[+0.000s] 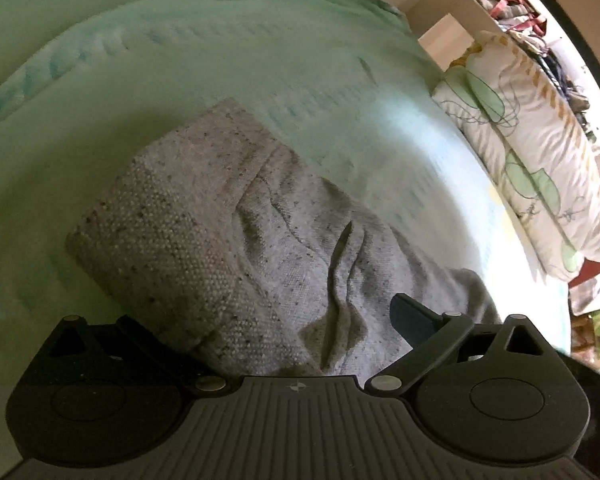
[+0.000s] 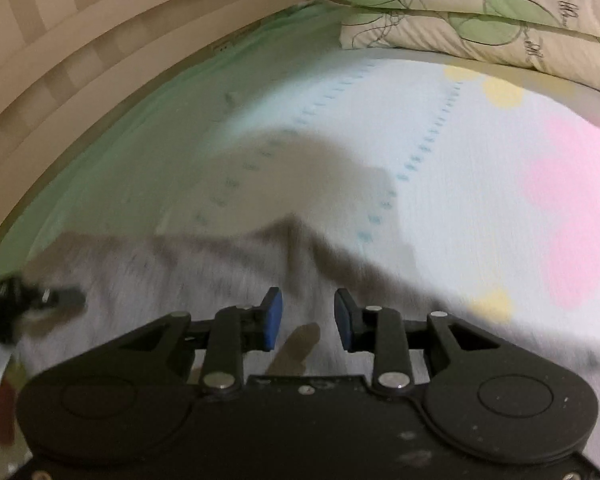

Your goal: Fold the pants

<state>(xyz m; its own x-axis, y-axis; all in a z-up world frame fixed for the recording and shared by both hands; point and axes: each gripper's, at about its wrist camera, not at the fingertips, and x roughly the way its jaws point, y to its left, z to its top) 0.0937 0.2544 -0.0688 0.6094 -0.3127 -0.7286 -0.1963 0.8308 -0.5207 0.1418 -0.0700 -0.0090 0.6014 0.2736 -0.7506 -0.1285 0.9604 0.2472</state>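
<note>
Green bedsheet point(image 1: 228, 40) — leaf-print pillows point(image 2: 480, 12), wooden bed frame point(image 2: 100, 44)

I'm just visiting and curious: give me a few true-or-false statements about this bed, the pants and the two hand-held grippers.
1. The pants are grey. True.
2. They lie on a wooden floor. False: they lie on a pale green bedsheet.
3. The right hand-held gripper has its jaws apart with nothing between them. True.
4. The pillows are plain black. False: they are cream with green leaf prints.
5. The left hand-held gripper is wide open over the grey fabric. True.
</note>
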